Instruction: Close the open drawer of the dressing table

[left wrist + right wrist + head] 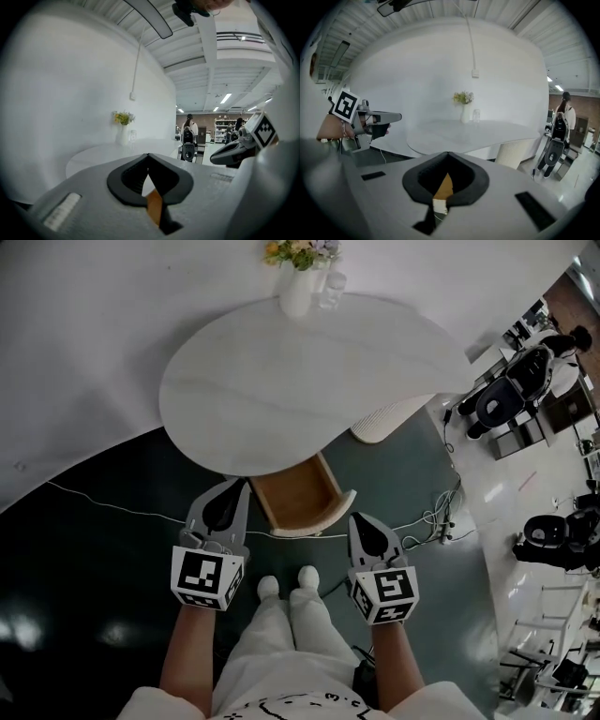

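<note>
The white dressing table (281, 381) stands ahead of me, its drawer (298, 493) pulled out toward me with a bare wooden inside and a white curved front (323, 519). My left gripper (238, 486) hangs shut just left of the drawer, tip near the table's edge. To the right of the drawer front is my right gripper (359, 518), also shut and apart from it. In the left gripper view the jaws (148, 155) meet, wood showing through the gap below. The right gripper view shows its jaws (448, 153) shut the same way, nothing held.
A white vase of flowers (298, 285) and a glass (331, 289) stand at the table's far edge. A ribbed pedestal (389, 418) holds up the right side. A cable (112, 505) runs across the dark floor. Wheeled machines (511, 390) stand at right.
</note>
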`<state>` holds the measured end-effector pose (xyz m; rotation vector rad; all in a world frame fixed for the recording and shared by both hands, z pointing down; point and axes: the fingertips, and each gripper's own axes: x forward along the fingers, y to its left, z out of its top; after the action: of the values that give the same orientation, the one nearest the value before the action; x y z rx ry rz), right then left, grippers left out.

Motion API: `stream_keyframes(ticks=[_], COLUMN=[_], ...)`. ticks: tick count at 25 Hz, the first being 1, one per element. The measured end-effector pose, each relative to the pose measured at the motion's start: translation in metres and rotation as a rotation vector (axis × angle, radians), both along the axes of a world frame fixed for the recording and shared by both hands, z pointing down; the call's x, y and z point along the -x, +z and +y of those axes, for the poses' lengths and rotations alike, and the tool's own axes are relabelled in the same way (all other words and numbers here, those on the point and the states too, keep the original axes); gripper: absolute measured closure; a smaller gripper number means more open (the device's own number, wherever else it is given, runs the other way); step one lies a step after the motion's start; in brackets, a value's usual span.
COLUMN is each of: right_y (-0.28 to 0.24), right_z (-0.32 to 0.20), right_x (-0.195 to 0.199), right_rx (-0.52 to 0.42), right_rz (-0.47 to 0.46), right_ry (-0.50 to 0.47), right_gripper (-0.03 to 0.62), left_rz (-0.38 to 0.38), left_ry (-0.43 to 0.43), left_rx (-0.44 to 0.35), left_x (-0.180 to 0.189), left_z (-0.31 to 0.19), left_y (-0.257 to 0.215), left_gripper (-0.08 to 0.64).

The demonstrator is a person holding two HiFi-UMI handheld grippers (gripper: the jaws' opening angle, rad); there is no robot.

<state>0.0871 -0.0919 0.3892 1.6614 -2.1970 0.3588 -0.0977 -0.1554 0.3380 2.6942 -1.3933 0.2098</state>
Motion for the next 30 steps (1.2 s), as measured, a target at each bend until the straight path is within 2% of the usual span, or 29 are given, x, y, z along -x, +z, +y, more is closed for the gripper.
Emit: stream_keyframes(ticks=[3,9,18,23,26,30], right_y=[0.027,0.079,0.145,0.189,0.215,0.239], right_z=[0.000,0.003,0.015,0.027,0.033,0.030], right_x=[0.000,-0.001,-0.005,-0.002,-0.007,-0.012], right_rx=[0.059,0.176,0.346,0.429,0.486,0.513], right_rz=[0.016,-0.011,-0.049,-0.053,-0.043,-0.059], right_ry=[-0.026,-0.049,-0.066,-0.106,-0.100,-0.078], right_gripper=[0.595,0.595,0.595,0.595,0.595,0.595], left_rz=[-0.007,-0.034,-0.054,-0.074,-0.084,-0.096], left_ry=[0.009,0.023,0.006,-0.006,-0.008,-0.015], left_rx=[0.040,0.093,0.157,0.188,0.203,0.217], left_x=[-0.008,-0.024,-0.038,-0.044,-0.048,-0.051], left_z=[-0.002,-0.004,-0.013,-0.012,-0.010,-0.012], left_y=[0.020,0.048,0.082,0.103,0.114,0.128], left_gripper=[0.543,0.543,0.543,0.543,0.543,0.543])
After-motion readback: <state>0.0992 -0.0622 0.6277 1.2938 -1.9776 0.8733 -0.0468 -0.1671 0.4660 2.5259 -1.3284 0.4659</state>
